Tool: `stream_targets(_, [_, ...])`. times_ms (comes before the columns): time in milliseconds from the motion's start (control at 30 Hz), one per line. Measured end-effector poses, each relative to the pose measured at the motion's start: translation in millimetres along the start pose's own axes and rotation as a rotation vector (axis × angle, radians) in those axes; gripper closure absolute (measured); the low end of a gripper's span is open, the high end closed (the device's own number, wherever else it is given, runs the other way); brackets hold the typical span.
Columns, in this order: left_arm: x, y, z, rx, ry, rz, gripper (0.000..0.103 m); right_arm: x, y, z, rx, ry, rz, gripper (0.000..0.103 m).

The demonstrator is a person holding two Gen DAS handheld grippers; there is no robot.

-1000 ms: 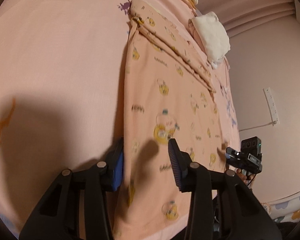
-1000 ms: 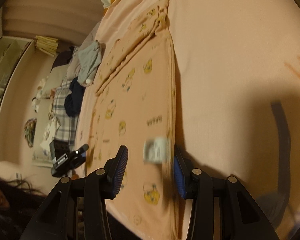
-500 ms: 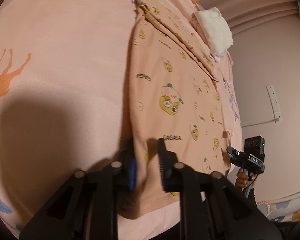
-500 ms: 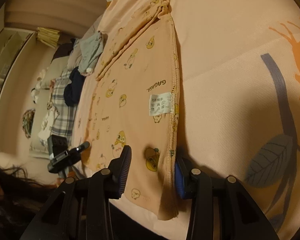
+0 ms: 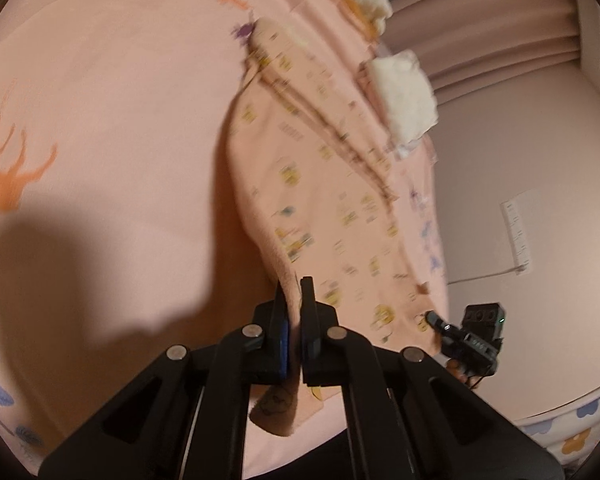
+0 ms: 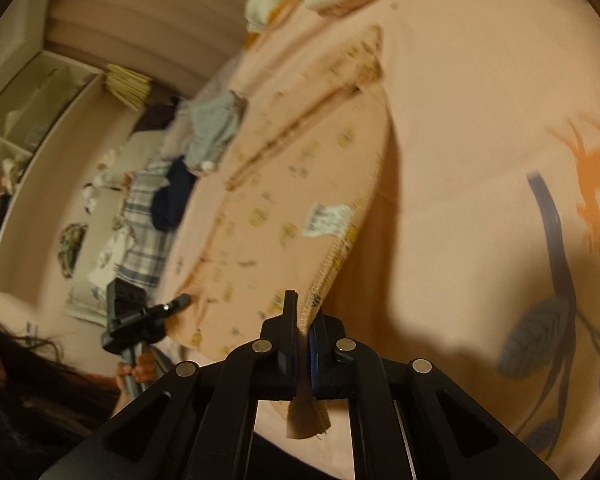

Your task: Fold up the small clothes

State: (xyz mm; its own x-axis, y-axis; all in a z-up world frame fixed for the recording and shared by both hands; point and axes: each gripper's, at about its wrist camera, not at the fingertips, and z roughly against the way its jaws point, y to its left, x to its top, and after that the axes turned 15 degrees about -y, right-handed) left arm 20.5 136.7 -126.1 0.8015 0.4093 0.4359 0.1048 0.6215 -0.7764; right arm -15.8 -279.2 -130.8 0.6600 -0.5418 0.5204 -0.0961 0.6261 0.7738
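A small peach garment (image 5: 332, 184) printed with yellow cartoon figures lies lengthwise on a pink bedsheet (image 5: 112, 128). My left gripper (image 5: 294, 292) is shut on the garment's near left corner, and the pinched cloth hangs below the jaws. In the right wrist view the same garment (image 6: 292, 168) shows a white care label (image 6: 326, 220) near its stitched right edge. My right gripper (image 6: 304, 308) is shut on the near right corner, with a flap of cloth hanging below the jaws. Both near corners are lifted off the sheet. Each wrist view shows the other gripper (image 5: 472, 336) (image 6: 140, 312) across the garment.
Cream folded cloths (image 5: 404, 100) lie at the bed's far end. A pile of grey, navy and plaid clothes (image 6: 172, 200) sits beyond the garment's left side. A shelf (image 6: 24, 120), curtains (image 5: 480, 40) and a wall outlet (image 5: 518, 232) surround the bed. A person's hand (image 6: 138, 372) grips the other tool.
Both grippers went from open astride the garment's near edge to shut on its two near corners. Both have risen, pulling the near hem up off the sheet.
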Motion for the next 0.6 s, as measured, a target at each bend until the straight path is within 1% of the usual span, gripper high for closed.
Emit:
stream_targets(100, [11.5, -9.7, 2.6, -0.038, -0.032, 0.01, 0.103, 9.3, 9.3, 2.1, 0.044, -0.039, 0.008, 0.097])
stream_targets(233, [26.6, -19.3, 2.3, -0.06, -0.064, 0.006, 0.103, 28.8, 20.5, 2.4, 0.101, -0.102, 0.017, 0.097])
stream_targets(400, [51.2, -35.3, -6.1, -0.082, -0.1, -0.012, 0.103, 54.8, 31.2, -4.9, 0.114, -0.147, 0.047, 0.097])
stream_targets(600, [94.4, -51.6, -23.2, -0.1, -0.151, -0.022, 0.103, 90.8, 38.6, -21.5, 0.123, -0.188, 0.074, 0.097])
